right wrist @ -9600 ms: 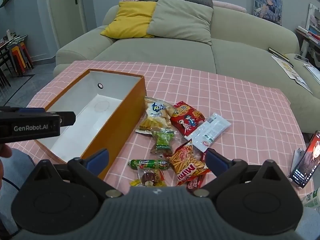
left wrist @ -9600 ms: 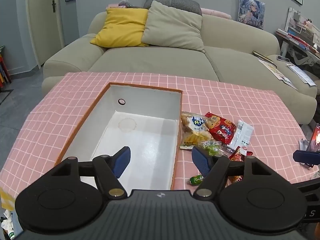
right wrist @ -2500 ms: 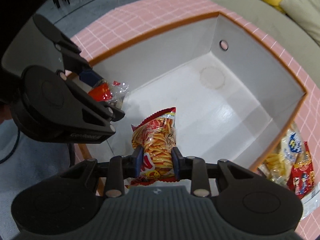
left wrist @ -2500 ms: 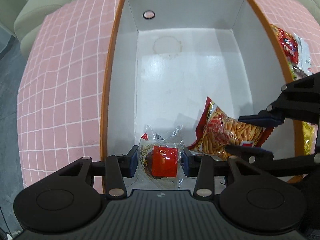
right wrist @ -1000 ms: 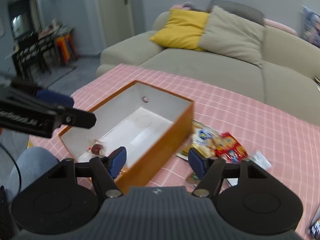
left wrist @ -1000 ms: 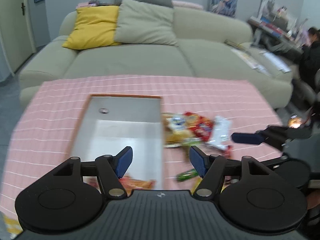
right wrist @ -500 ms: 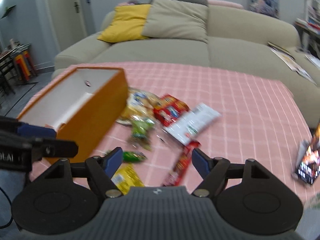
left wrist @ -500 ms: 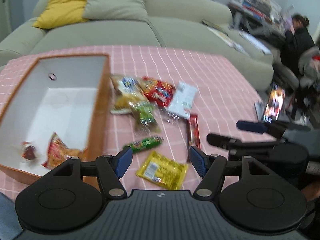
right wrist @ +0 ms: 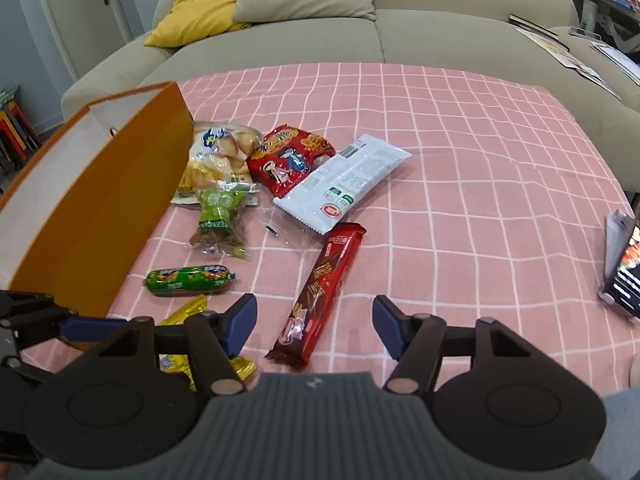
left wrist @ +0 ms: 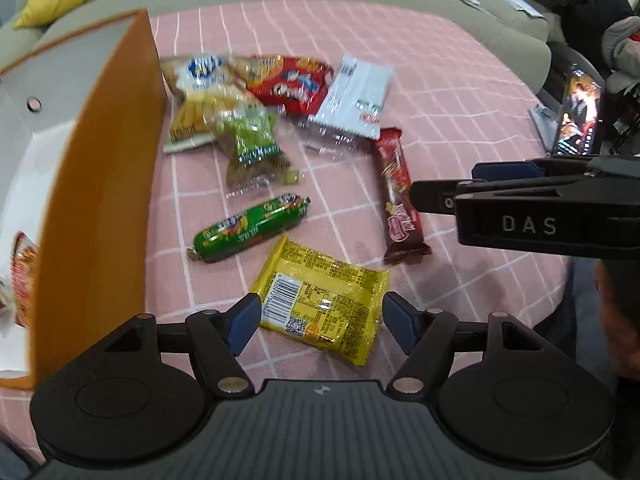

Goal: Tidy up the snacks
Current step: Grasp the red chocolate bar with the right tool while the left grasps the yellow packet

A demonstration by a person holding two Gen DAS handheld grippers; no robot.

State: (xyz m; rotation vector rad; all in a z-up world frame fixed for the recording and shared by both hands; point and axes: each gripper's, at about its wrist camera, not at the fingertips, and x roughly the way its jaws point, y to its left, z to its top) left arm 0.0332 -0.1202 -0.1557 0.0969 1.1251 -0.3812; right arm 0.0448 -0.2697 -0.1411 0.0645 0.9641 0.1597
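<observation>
My left gripper (left wrist: 320,318) opens wide over the flat yellow foil packet (left wrist: 320,300); my right gripper (right wrist: 314,322) narrows above the long red-brown wrapped bar (right wrist: 320,292), touching nothing.

Pink checked tablecloth (right wrist: 460,168), orange box (right wrist: 100,208), scattered snack packets (right wrist: 344,178), phone (right wrist: 626,272)

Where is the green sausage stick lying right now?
In the left wrist view the green sausage stick lies on the pink checked tablecloth, just right of the orange box, between the green candy packet and the yellow packet.
</observation>
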